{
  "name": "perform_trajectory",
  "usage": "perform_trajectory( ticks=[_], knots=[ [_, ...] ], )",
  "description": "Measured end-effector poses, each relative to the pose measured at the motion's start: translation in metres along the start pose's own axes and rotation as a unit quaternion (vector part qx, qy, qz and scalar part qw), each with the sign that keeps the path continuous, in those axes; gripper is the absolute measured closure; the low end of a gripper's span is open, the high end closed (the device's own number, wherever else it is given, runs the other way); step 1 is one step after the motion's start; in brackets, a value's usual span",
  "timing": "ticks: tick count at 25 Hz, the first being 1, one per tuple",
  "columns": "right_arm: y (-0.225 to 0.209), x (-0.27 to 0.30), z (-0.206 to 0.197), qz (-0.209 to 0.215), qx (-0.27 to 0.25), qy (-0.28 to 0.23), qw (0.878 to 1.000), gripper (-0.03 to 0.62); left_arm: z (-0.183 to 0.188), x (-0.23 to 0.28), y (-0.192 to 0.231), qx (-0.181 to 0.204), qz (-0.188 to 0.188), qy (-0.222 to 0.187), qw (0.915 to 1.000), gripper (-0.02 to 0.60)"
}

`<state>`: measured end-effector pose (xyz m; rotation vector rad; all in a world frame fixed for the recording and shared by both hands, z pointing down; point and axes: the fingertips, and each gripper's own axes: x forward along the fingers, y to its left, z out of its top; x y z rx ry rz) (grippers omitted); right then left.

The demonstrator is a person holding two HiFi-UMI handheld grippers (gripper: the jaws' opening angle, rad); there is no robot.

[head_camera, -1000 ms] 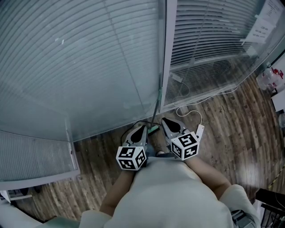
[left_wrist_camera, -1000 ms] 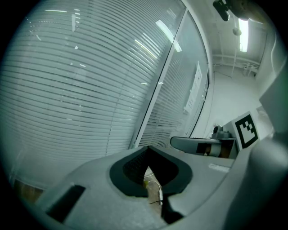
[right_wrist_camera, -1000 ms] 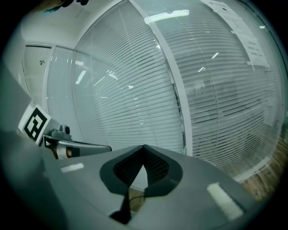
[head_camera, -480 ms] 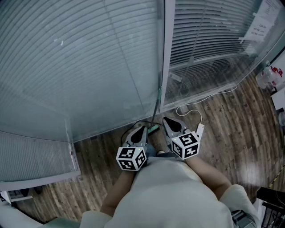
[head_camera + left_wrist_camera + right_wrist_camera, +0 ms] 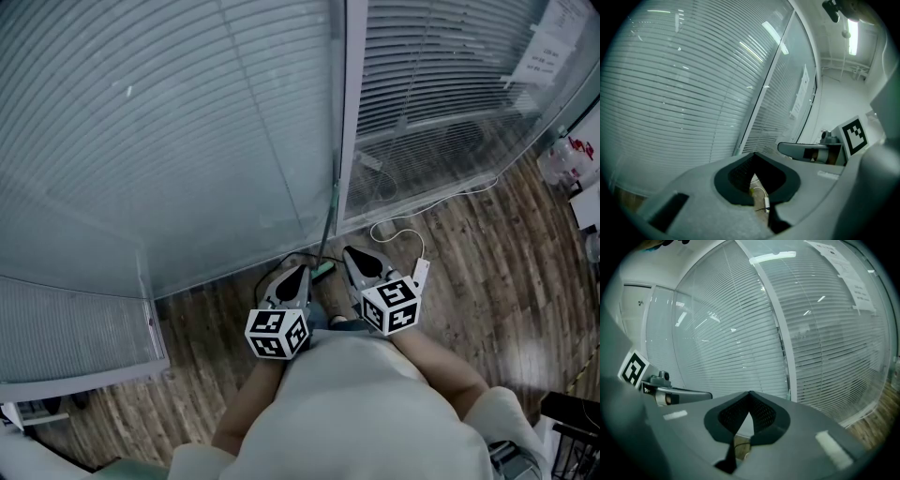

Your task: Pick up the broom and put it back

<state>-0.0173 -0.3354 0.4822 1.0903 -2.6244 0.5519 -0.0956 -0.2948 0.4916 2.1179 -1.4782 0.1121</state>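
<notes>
Progress looks close to the finish line, judging by how things lie. On the left, the left hand-held gripper (image 5: 300, 270) hovers low over the wooden floor (image 5: 469, 272) with its jaws together and nothing between them. Just right of it stands the broom (image 5: 328, 225), its thin handle propped up against the white post (image 5: 349, 112) of the glass partition (image 5: 187, 141), its green foot down on the floor between the two tools and touching neither. Further right, the right hand-held gripper (image 5: 352, 255) is closed too, and empty. So the broom seems to be back in its place and let go; what is left, I'd say, is only to pull both hands away. Right of that, a white cable (image 5: 403, 234) loops across the boards. Now the views: only the head view takes in the broom whole, with both marker cubes and the person's arms below. The left gripper view shows blinds, its own pads meeting at the tips, and a sliver of floor and cable through the gap beneath. The right gripper view shows shut pads, the post dead ahead with a faint thin line along it that may be the handle, and paper notices on the glass at upper right.
</notes>
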Motion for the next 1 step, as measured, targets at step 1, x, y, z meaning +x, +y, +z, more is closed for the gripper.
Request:
perform_trajectory(
  ticks=[1],
  knots=[
    [0.0008,0.0002,-0.0011,0.0,-0.001,0.001,1.0,0.589,-0.0007,-0.0005,0.0001,0.001,-0.001,0.0,1.0,0.577]
  ],
)
